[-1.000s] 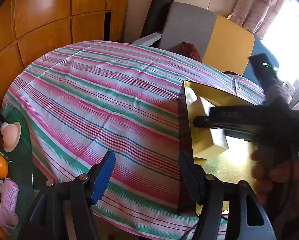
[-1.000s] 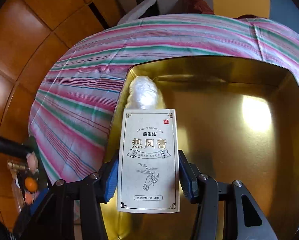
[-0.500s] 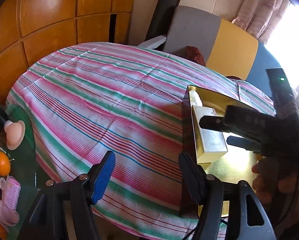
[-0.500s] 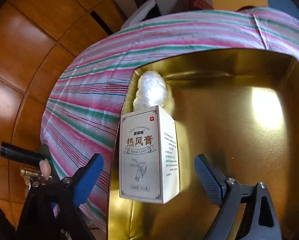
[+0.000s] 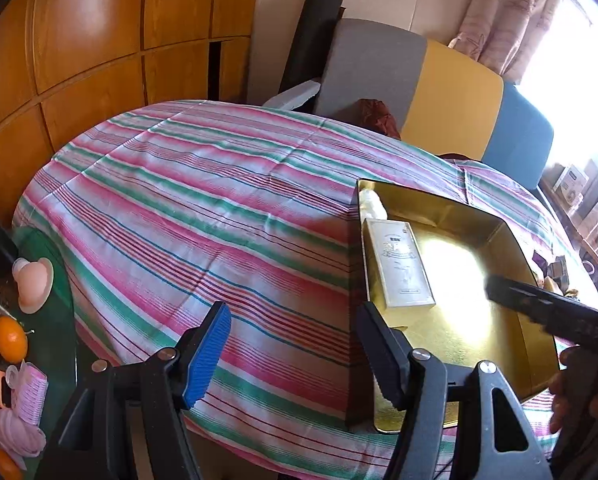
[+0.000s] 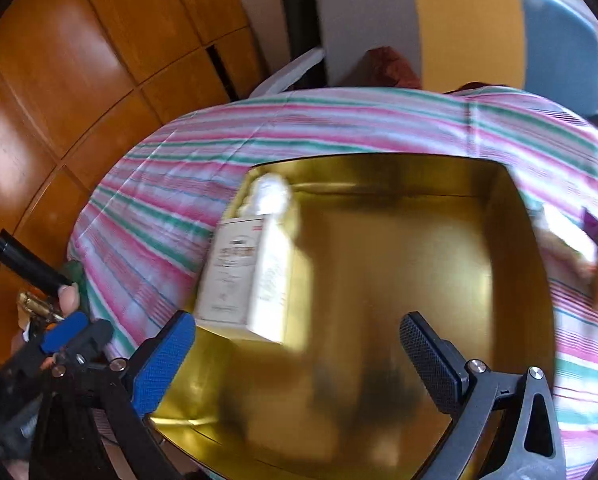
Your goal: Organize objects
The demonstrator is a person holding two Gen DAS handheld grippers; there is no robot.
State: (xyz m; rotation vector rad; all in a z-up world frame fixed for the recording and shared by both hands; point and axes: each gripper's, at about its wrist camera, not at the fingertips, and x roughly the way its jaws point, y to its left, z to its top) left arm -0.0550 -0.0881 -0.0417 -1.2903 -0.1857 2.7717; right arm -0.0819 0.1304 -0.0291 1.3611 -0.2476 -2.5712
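Note:
A gold tray (image 5: 511,240) (image 6: 399,360) lies on the striped tablecloth (image 5: 203,216). A cream carton with printed text (image 5: 399,268) (image 6: 243,276) lies flat along the tray's left wall, with a white wrapped item (image 5: 373,204) (image 6: 269,196) behind it. My right gripper (image 6: 299,364) is open and empty, above the tray's near part and apart from the carton; it also shows in the left wrist view (image 5: 547,312). My left gripper (image 5: 295,354) is open and empty, over the cloth by the tray's near left corner.
To the left, a green surface (image 5: 55,300) holds an orange (image 5: 10,339), a pink puff (image 5: 33,282) and pink hair rollers (image 5: 27,394). Small items (image 6: 579,248) lie right of the tray. Wooden panels (image 5: 99,40) and coloured cushions (image 5: 451,92) stand behind the table.
My right gripper opened and let go of the carton, which now lies flat in the tray. The right gripper then drew back and up. The left gripper stayed roughly in place.

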